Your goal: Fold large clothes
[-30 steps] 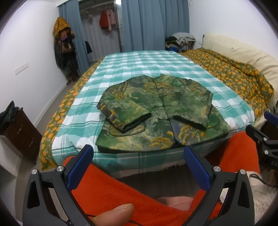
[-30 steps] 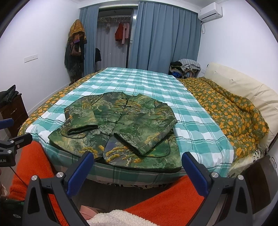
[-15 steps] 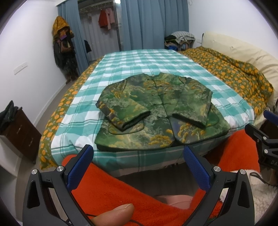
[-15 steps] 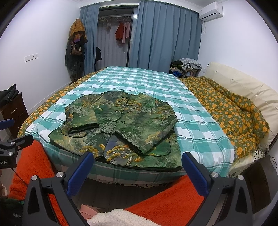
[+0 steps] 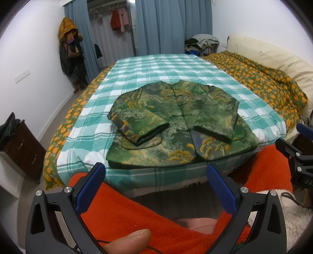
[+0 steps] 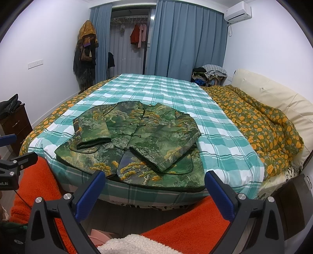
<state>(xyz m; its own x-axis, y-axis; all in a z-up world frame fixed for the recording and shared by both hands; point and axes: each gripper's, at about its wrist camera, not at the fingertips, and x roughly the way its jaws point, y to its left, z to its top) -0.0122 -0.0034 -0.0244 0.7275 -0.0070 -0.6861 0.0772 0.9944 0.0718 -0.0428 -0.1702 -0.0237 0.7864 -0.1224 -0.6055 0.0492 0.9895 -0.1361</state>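
Jacket [image 5: 176,125], sleeves folded in, lying on bed [image 5: 176,68]; left tool [image 5: 156,187] and right tool [image 6: 154,189] hovering agape, gripping nothing.

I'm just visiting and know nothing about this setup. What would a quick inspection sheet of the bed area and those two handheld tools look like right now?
Surface: teal-and-white checked bedsheet, flat.
Job's things: green-and-yellow patterned padded jacket near the bed's front edge, buttoned, both sleeves folded across its front.
Clutter: orange-flowered quilt bunched along the bed's right side.
Grippers: left tool open, empty, short of the bed; right tool likewise.
Cables: thin dark cable below the left tool, over orange fleece.
Surroundings: blue curtains, hanging clothes in the closet, dark wooden drawers, wall air conditioner.
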